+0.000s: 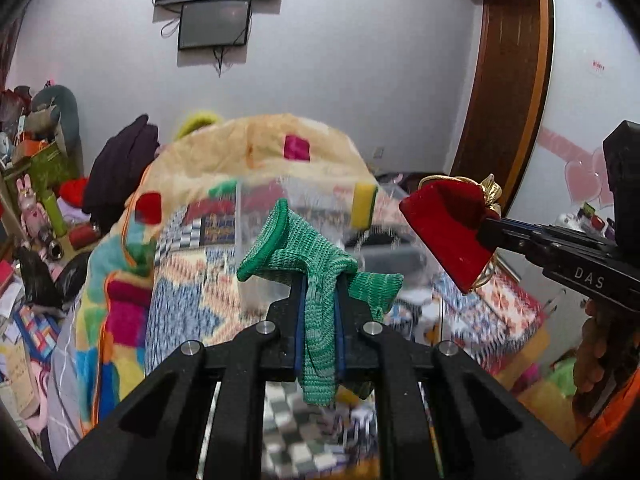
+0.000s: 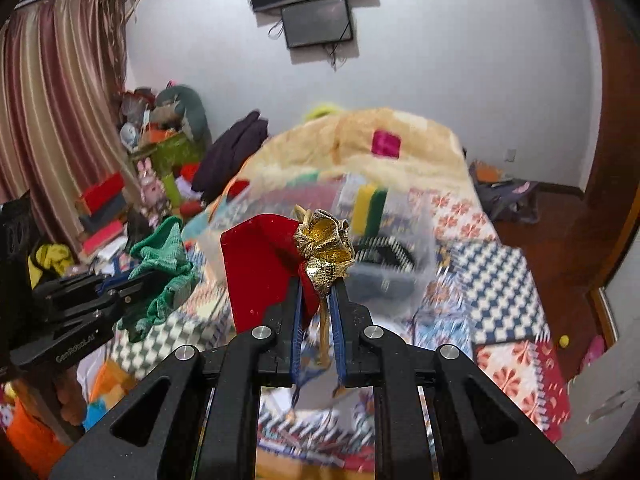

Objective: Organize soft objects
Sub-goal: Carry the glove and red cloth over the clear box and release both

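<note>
My left gripper is shut on a green knitted glove, which hangs over and between its fingers; the glove also shows in the right wrist view. My right gripper is shut on a red velvet pouch with a gold ruffled top; the pouch shows at the right of the left wrist view. Both are held up above the bed. A clear plastic box holding a yellow-green sponge lies ahead on the bed, blurred.
The bed has a patterned quilt and a fluffy multicoloured blanket heaped at its far end. Cluttered boxes and toys line the left wall by the curtain. A wooden door stands at the right.
</note>
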The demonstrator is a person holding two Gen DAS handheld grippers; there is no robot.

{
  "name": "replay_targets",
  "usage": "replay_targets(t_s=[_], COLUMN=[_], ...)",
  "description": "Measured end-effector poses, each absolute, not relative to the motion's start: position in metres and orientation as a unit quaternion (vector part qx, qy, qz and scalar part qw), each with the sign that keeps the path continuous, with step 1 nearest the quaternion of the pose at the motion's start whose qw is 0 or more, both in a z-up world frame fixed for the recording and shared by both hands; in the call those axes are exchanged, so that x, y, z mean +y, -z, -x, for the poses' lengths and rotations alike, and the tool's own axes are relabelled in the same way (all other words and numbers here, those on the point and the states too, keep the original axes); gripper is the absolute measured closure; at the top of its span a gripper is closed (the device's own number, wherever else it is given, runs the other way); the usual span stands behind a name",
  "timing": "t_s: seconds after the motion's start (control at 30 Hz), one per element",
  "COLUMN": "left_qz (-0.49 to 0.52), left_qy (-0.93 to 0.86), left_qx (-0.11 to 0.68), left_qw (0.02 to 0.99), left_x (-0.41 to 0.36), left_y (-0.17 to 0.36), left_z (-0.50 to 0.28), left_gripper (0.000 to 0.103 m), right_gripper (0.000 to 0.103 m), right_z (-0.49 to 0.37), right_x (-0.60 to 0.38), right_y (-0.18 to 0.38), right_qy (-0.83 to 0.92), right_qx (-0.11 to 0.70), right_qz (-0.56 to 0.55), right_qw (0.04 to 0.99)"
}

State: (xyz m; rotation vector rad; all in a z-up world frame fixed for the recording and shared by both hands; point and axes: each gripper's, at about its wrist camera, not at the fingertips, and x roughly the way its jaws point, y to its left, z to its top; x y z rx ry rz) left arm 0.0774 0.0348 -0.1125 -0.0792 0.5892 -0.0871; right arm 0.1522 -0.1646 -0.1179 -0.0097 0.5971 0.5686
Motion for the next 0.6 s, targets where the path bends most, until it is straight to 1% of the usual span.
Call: replay_targets(t_s=[0.27, 0.43, 0.6], left_qz=[0.050, 0.049, 0.059], left_qy=[0.040, 0.024, 0.025], left_qx=[0.281, 0.293, 0.319], left_qw=[0.958, 0.954, 0.946], left_x=[0.039, 0.044, 0.049], left_y=[0.098, 0.108, 0.128], left_z=[-0.123, -0.153, -0.183], left_gripper=[0.092, 0.092, 0.092], right_gripper=[0.091, 0.091, 0.091], right_z=[-0.181, -0.202, -0.224], right_x=[-0.153, -0.138, -0.122], right_y=[0.097, 0.103, 0.122], right_qy=[-0.270, -0.267, -0.253], right_qx=[0.261, 0.265, 0.291], right_qz=[-0.008, -0.009, 0.004], right_qw=[0.927, 0.926, 0.923])
